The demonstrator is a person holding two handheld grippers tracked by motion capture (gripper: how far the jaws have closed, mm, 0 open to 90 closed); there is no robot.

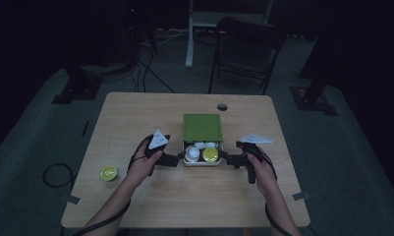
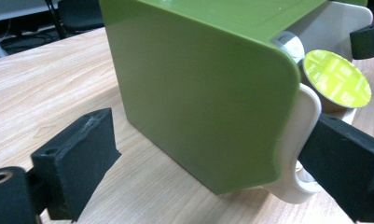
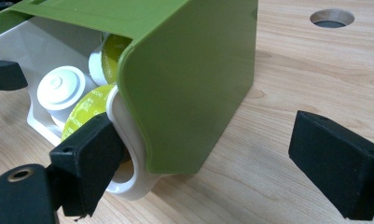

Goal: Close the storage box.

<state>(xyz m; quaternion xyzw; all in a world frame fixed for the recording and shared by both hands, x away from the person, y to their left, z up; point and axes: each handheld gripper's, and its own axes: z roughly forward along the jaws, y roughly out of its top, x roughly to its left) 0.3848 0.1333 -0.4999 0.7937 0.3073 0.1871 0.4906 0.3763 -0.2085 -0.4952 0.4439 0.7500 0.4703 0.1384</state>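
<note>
A green box (image 1: pixel 202 127) stands mid-table with its white drawer (image 1: pixel 203 162) pulled out toward me. In the drawer lie a white capsule (image 1: pixel 192 154), a lime-lidded capsule (image 1: pixel 210 154) and more behind them. My left gripper (image 1: pixel 174 160) is open at the drawer's left front corner; in the left gripper view one jaw touches the drawer's white loop tab (image 2: pixel 302 140) and the other stands clear of the green box (image 2: pixel 198 93). My right gripper (image 1: pixel 231 158) is open at the right front corner, where a jaw rests against the drawer's tab (image 3: pixel 128 154) beside the green box (image 3: pixel 194 88).
A loose lime capsule (image 1: pixel 108 172) lies on the table near its left front. A cable hole (image 1: pixel 222 106) sits behind the box. Beyond the table's far edge stands a dark chair (image 1: pixel 246 46), and cables run on the floor to the left.
</note>
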